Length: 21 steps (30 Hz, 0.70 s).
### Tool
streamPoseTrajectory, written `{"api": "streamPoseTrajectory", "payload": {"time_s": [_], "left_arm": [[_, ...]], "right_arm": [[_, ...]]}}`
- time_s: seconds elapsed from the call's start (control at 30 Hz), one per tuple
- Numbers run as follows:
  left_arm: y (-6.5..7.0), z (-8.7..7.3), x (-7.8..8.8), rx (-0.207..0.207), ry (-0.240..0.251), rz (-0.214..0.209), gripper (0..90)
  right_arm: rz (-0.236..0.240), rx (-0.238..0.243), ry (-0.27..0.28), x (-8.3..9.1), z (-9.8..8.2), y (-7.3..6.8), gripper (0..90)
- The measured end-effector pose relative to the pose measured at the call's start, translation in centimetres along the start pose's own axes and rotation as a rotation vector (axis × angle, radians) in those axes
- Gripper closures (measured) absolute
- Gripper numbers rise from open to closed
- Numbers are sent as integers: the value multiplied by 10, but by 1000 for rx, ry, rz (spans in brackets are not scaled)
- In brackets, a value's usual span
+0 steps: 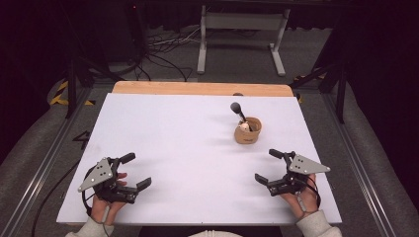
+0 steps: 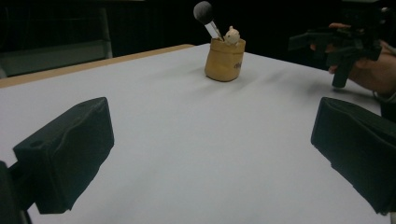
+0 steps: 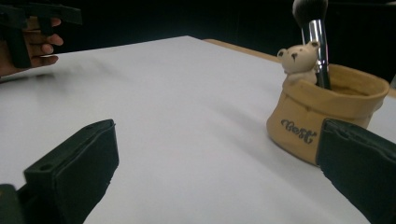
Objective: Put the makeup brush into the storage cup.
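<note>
A tan sack-shaped holder (image 1: 247, 131) with a small bear figure (image 3: 297, 58) on its rim stands right of the table's middle. A makeup brush (image 1: 238, 111) with a dark head stands inside it, leaning left. My left gripper (image 1: 131, 172) rests open near the front left edge, nothing between its jaws. My right gripper (image 1: 269, 165) sits open at the front right, just in front of the holder (image 3: 322, 119), also empty. The holder (image 2: 225, 59) stands far off in the left gripper view, with the right gripper (image 2: 327, 51) beside it.
The white tabletop (image 1: 188, 148) has a wooden strip (image 1: 197, 88) along its far edge. Beyond it are a grey metal stand (image 1: 242, 34) and cables (image 1: 158, 54) on the floor. Metal rails run along both sides of the table.
</note>
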<state>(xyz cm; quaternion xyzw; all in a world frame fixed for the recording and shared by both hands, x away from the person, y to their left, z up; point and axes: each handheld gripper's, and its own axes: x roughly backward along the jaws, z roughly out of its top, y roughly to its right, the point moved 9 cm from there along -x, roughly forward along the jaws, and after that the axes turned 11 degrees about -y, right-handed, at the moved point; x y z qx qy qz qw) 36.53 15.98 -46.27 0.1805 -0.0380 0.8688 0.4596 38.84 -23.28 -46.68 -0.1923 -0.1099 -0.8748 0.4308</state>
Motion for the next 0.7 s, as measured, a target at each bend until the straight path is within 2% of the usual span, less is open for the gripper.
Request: {"api": "streamPoseTrajectory", "payload": {"time_s": [0.17, 0.27, 0.7], "left_arm": [[-4, -4, 0, 12, 7, 15, 1], [-5, -5, -1, -3, -1, 24, 0], [-5, -7, -3, -19, -21, 47, 0]], "right_arm": [[10, -2, -16, -4, -2, -1, 0], [6, -1, -28, -6, -3, -1, 0], [2, 5, -12, -4, 1, -1, 0]]}}
